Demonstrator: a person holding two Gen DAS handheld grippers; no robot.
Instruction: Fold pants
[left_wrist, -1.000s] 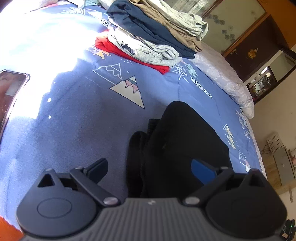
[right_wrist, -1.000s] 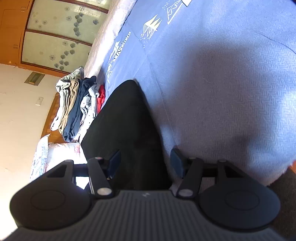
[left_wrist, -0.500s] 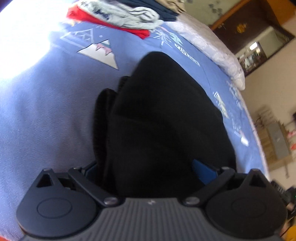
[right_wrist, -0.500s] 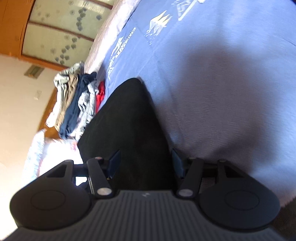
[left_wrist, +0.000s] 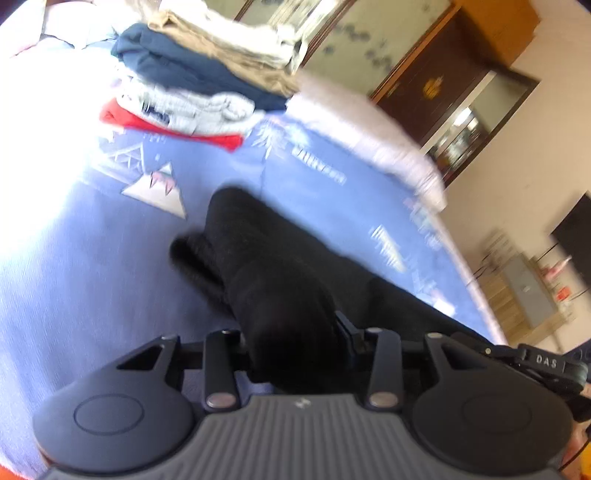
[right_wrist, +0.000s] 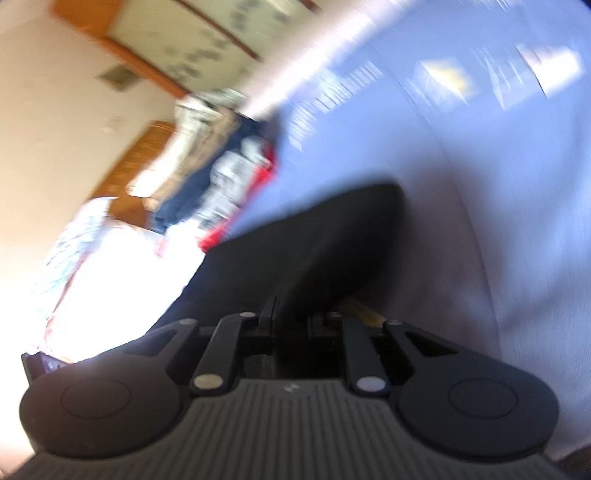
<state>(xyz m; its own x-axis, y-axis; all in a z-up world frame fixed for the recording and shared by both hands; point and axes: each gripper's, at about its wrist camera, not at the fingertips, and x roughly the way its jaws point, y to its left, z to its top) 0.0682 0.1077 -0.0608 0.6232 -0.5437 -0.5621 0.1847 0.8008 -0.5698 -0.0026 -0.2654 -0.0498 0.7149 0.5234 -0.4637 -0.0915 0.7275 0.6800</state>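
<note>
Left wrist: left claw (left_wrist: 295, 332) clamped on bunched black pants (left_wrist: 266, 258) over blue bedsheet (left_wrist: 92, 258); stacked folded clothes (left_wrist: 199, 74) beyond, sharp.

Right wrist: right claw (right_wrist: 291, 317) nearly closed, pinching pants edge (right_wrist: 332, 236); stack motion-blurred.

Matt black knit pants (left_wrist: 280, 266), woven blue cloth bedsheet (left_wrist: 74, 266), glossy wooden cabinet (left_wrist: 439, 77)

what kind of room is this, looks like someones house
Most likely a bedroom in a home. The black pants lie on a bed with a blue printed sheet, a stack of folded clothes sits farther up it, and a dark wooden cabinet stands by the wall.
</note>
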